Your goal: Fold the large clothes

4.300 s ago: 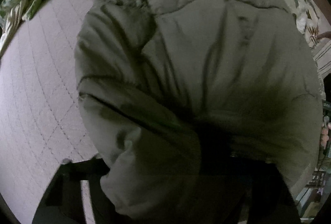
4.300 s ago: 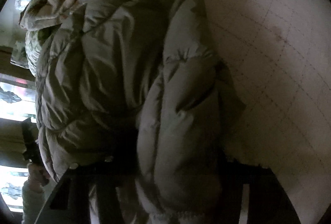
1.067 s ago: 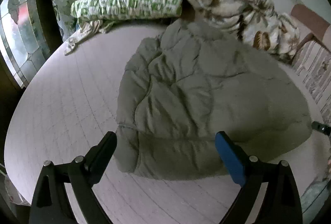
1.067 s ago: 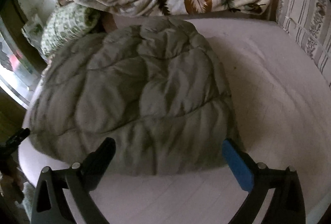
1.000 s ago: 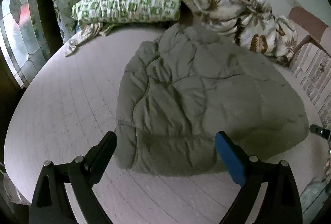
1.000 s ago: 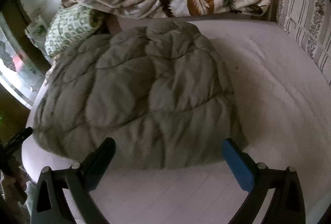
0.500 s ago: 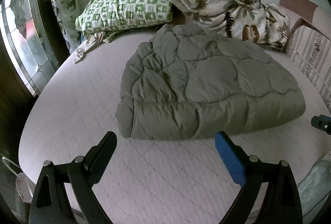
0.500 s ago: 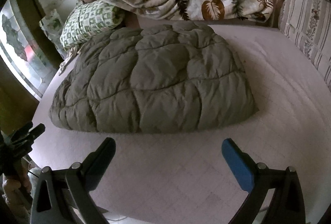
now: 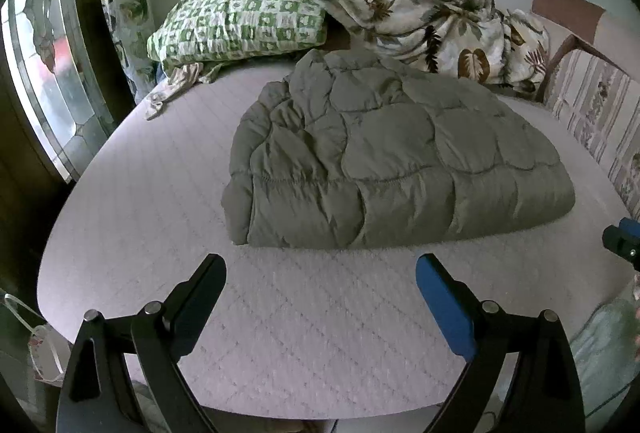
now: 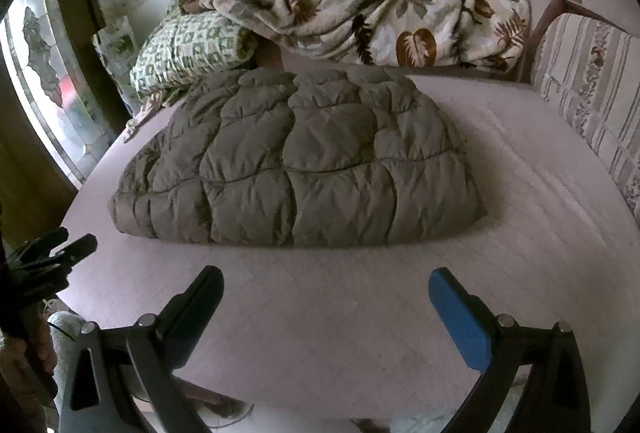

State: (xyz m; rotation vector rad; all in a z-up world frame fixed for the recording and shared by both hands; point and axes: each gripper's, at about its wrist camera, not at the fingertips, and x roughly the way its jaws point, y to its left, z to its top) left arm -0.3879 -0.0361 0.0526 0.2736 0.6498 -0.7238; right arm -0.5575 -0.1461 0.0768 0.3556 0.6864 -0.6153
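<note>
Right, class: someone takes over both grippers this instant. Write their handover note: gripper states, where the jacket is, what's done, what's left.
Left gripper: open, empty, above the mattress, short of the jacket.
Right gripper: open, empty, also short of the jacket.
Jacket: a folded olive bundle, lying mid-mattress, nothing touching it. Pillow and leaf-print blanket sit behind it.
Done: the folding looks finished; jacket released.
Left: probably only a tidy of the puffy left edge, if anything.
</note>
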